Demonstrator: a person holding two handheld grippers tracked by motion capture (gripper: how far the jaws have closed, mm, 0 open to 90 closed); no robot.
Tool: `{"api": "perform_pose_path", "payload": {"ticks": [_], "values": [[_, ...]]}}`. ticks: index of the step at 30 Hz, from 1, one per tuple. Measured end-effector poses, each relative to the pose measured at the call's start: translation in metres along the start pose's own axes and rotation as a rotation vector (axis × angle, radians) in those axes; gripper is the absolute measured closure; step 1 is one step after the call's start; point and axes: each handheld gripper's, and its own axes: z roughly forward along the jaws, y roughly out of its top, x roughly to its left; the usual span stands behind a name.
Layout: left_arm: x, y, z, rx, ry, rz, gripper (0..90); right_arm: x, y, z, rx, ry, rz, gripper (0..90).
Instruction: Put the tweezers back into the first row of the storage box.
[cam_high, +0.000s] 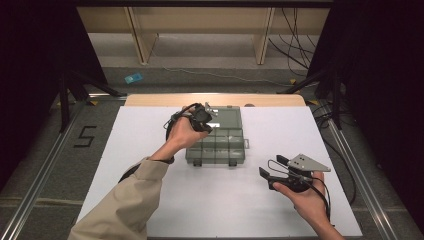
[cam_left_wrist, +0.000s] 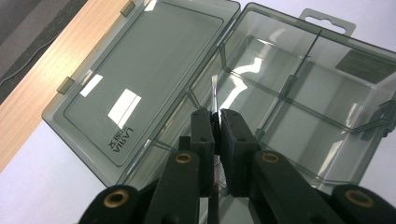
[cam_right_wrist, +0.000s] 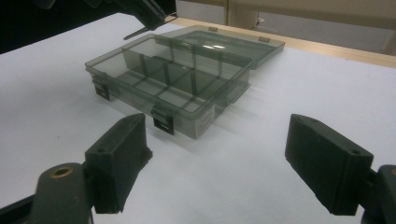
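High view: left gripper (cam_high: 204, 116) sits over the far-left part of the smoky compartment box (cam_high: 216, 141), jaws pointing toward the flipped-open lid (cam_high: 224, 118); something thin is pinched at its tip, too small to identify there. Right gripper (cam_high: 274, 173) is well apart, nearer the person and to the right of the box, jaws spread wide with nothing in them, resting low over the white table (cam_high: 130, 150). Left gripper view: jaws nearly closed, clamped on a thin clear divider strip (cam_left_wrist: 214, 100) that stands on edge and pokes out past the fingertips. Directly ahead of and below the tips are the box compartments; lid lies flat to the left of the jaws, hinged to the box, label readable. Right gripper view: both pads wide apart, empty. Box sits ahead of them, slightly left of centre, latches facing the jaws, lid open on the far side; the left gripper (cam_right_wrist: 147, 14) hangs over its far-left corner with the strip.
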Motion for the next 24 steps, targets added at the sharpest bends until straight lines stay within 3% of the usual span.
{"api": "perform_pose_path", "payload": {"ticks": [12,20,22,24], "values": [[0.0066,-0.0015,0.0047,0.010,-0.006,0.009,83.6,0.0004,0.0001,-0.0005,0.009,0.005,0.005,21.8],[0.0080,-0.0030,0.0080,-0.003,0.011,0.027,83.6,0.0003,0.0001,-0.0005,0.010,0.007,0.006,21.9],[0.0077,-0.0032,0.0087,-0.004,0.013,0.027,83.6,0.0001,0.0008,-0.0027,0.035,-0.006,-0.001,21.9],[0.0075,-0.0031,0.0088,0.004,0.006,0.027,83.6,0.0003,0.0001,-0.0004,0.010,0.007,0.006,21.9]]}}
